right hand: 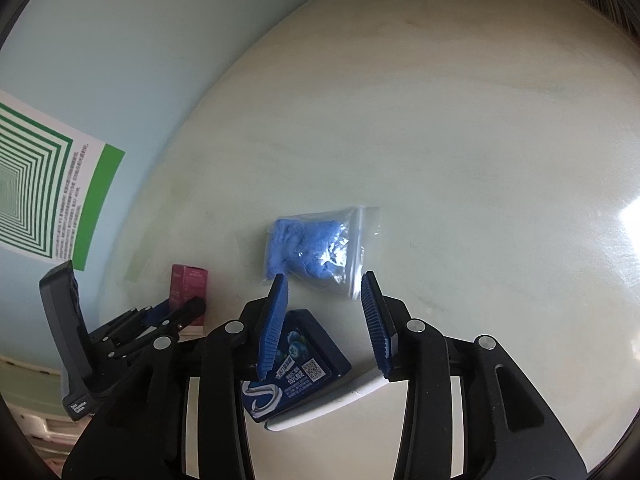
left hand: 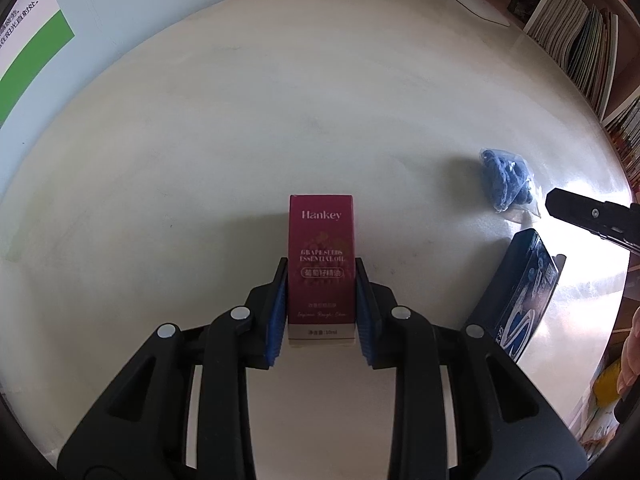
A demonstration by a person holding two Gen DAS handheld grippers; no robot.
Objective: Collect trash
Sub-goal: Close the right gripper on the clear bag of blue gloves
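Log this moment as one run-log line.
left tool: shut on red box | right tool: open, empty, above blue packet | bagged blue clump: on table

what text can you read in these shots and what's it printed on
"Hankey" – top of the red box clamped in the left gripper
"GRAPE SEEDS ESSENTIAL OIL" – middle of that box
"10ml" – its bottom strip
"100%" – dark blue pack, beside a QR code
Chinese lines on the green wall poster: too small to read

Both the left gripper (left hand: 321,276) and the right gripper (right hand: 325,294) are black moulded plastic linkages with round silver pivot pins; their fingers (right hand: 276,320) carry ribbed blue pads
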